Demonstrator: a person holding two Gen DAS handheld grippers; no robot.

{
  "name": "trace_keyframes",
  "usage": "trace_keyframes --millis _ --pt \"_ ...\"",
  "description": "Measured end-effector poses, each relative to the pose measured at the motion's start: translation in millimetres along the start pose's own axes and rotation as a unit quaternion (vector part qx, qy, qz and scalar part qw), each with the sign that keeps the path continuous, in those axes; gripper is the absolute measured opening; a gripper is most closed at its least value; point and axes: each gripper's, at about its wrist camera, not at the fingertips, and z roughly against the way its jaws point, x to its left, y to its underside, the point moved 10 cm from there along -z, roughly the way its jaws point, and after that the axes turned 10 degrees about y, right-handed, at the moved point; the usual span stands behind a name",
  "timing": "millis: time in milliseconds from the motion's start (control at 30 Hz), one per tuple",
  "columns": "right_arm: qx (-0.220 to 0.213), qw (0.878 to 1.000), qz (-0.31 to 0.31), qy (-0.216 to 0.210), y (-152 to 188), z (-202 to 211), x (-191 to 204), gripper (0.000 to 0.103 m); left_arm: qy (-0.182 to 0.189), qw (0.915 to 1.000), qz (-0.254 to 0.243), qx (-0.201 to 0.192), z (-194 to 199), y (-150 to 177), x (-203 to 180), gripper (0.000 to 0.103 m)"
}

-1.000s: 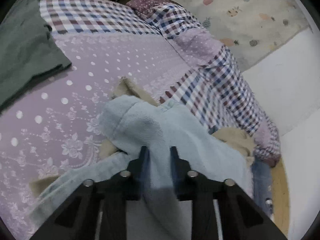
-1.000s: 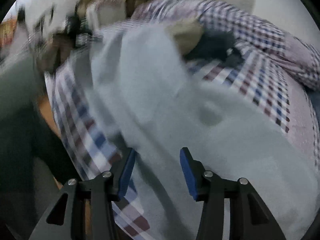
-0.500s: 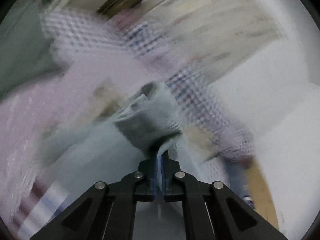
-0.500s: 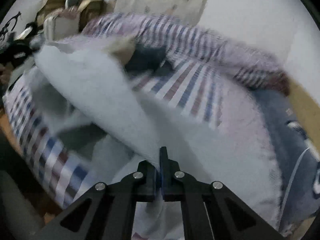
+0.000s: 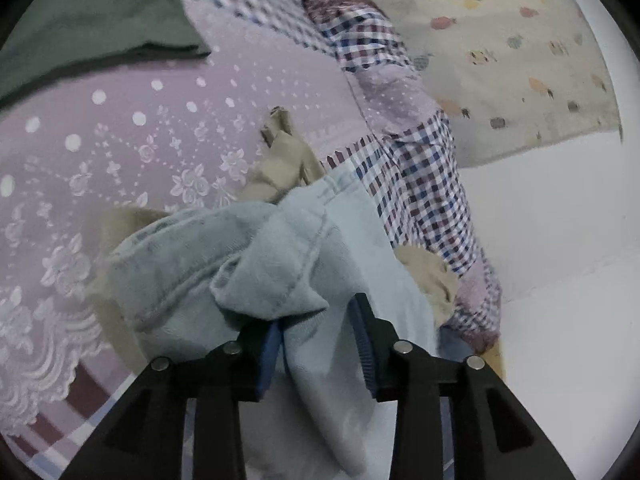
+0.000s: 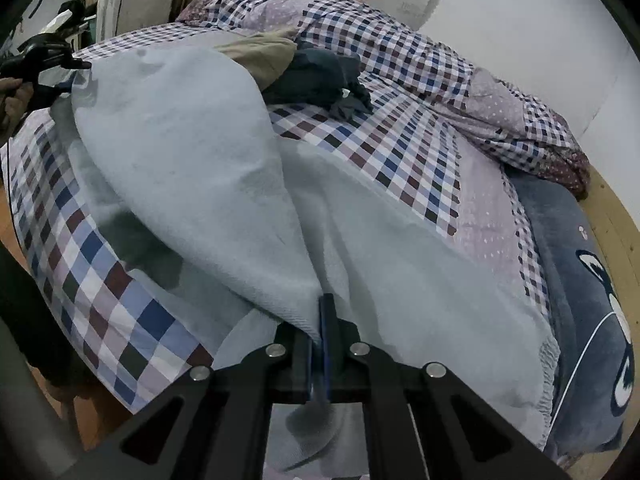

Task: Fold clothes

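Note:
A light blue garment (image 5: 240,248) lies bunched on the bed in the left wrist view. A fold of it drapes between the fingers of my left gripper (image 5: 318,340), whose jaws stand apart, open. In the right wrist view the same garment (image 6: 180,140) stretches across the checked quilt (image 6: 400,140). My right gripper (image 6: 319,320) is shut on its near edge. At the far left of that view, the left gripper (image 6: 44,56) sits at the garment's far corner, with a hand behind it.
Beige clothing (image 5: 284,160) pokes out from under the blue garment, and a dark green garment (image 5: 100,12) lies at the back left. A dark blue heap (image 6: 316,76) sits mid-bed. A navy cartoon blanket (image 6: 580,280) lies beside the wooden bed edge (image 6: 616,220).
My left gripper, shut on the blue garment half a second ago, now has its jaws apart. The right gripper shut on the garment's edge a second ago and stays shut.

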Motion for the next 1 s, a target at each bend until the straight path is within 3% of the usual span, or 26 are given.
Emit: trace_keyframes --millis 67,133,167,233,333,467,533,600,667,833,1000 --pt "-0.004 1.0 -0.005 0.007 -1.4 -0.1 -3.0 0.002 0.036 0.9986 -0.023 -0.032 19.8 1.3 -22.9 0.003" --pt "-0.005 1.0 -0.009 0.01 -1.6 -0.5 -5.8 0.002 0.079 0.9912 -0.087 -0.061 51.3 8.7 -63.8 0.002" --pt "-0.003 1.0 -0.009 0.006 -0.9 -0.7 -5.2 0.002 0.062 0.9901 -0.106 -0.069 58.6 11.9 -63.3 0.002" --pt "0.0 1.0 -0.006 -0.001 0.2 -1.1 -2.9 0.002 0.002 0.9943 -0.086 -0.063 58.1 15.4 -29.4 0.002" --pt "0.003 1.0 0.009 -0.004 0.1 -1.6 6.3 0.002 -0.066 0.9976 0.009 -0.02 47.4 26.5 35.0 0.002" --pt "0.004 1.0 0.012 -0.003 -2.3 -2.5 10.6 0.002 -0.077 0.9956 -0.047 -0.024 54.4 28.1 18.3 0.004" --pt "0.003 1.0 0.009 -0.004 -3.2 -2.0 10.3 0.002 -0.073 0.996 -0.041 -0.031 63.0 27.9 18.0 0.011" --pt "0.003 1.0 0.01 -0.002 -3.6 -2.1 10.1 0.002 -0.068 0.9967 -0.024 -0.038 71.8 27.8 21.8 0.044" --pt "0.003 1.0 0.01 0.001 -4.1 -2.1 10.1 0.002 -0.06 0.9972 0.003 -0.043 77.3 31.3 29.5 0.06" --pt "-0.008 1.0 0.008 0.005 -10.7 3.0 11.6 0.002 -0.065 0.9978 -0.007 0.003 54.6 48.2 31.9 0.061" --pt "-0.06 0.998 -0.011 -0.029 -32.2 28.3 26.8 0.007 -0.066 0.9968 -0.026 0.038 24.8 62.8 23.5 0.061"
